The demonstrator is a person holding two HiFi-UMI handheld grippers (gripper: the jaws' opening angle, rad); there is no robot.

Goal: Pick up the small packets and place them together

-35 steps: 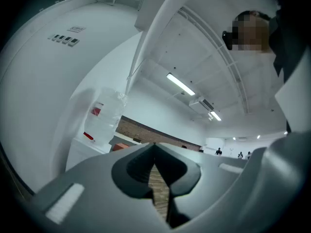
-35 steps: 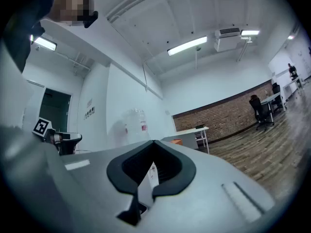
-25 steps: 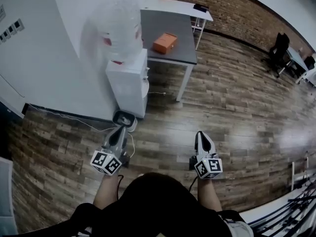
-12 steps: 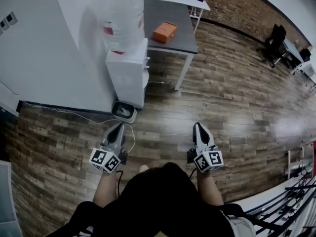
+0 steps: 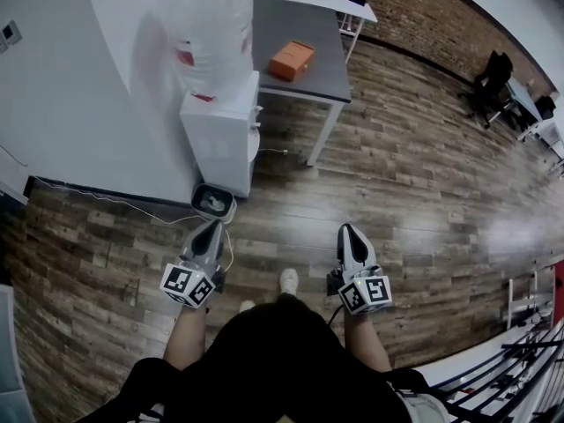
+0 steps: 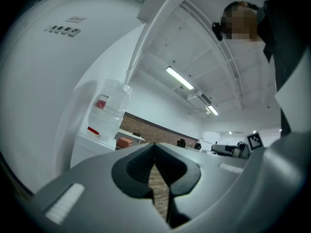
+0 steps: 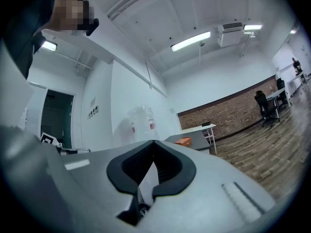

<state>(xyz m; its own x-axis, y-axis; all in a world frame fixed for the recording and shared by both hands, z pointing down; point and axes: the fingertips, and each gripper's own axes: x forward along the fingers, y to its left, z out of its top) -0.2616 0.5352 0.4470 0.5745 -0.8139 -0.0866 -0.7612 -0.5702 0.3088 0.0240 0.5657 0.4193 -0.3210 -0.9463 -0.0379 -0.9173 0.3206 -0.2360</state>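
Note:
No small packets show in any view. Both grippers are held level above the wooden floor, in front of the person's body. In the head view my left gripper [image 5: 214,226] points toward a small bin, its jaws closed together with nothing between them. My right gripper [image 5: 345,230] is likewise shut and empty. In the left gripper view the left gripper [image 6: 155,144] has its tips meeting, and only floor shows through the cutout behind them. The right gripper view has the right gripper [image 7: 153,141] with its tips touching too.
A white water dispenser [image 5: 220,130] with a bottle on top stands against the wall, with a small bin [image 5: 212,203] at its foot. Beside it a grey table [image 5: 308,82] carries an orange box [image 5: 293,60]. Office chairs [image 5: 493,82] stand far right. A shoe [image 5: 288,280] shows between the grippers.
The whole view has shifted as the person steps; a shoe has appeared between the grippers. The right gripper has drifted slightly left in the picture. Both stay shut.

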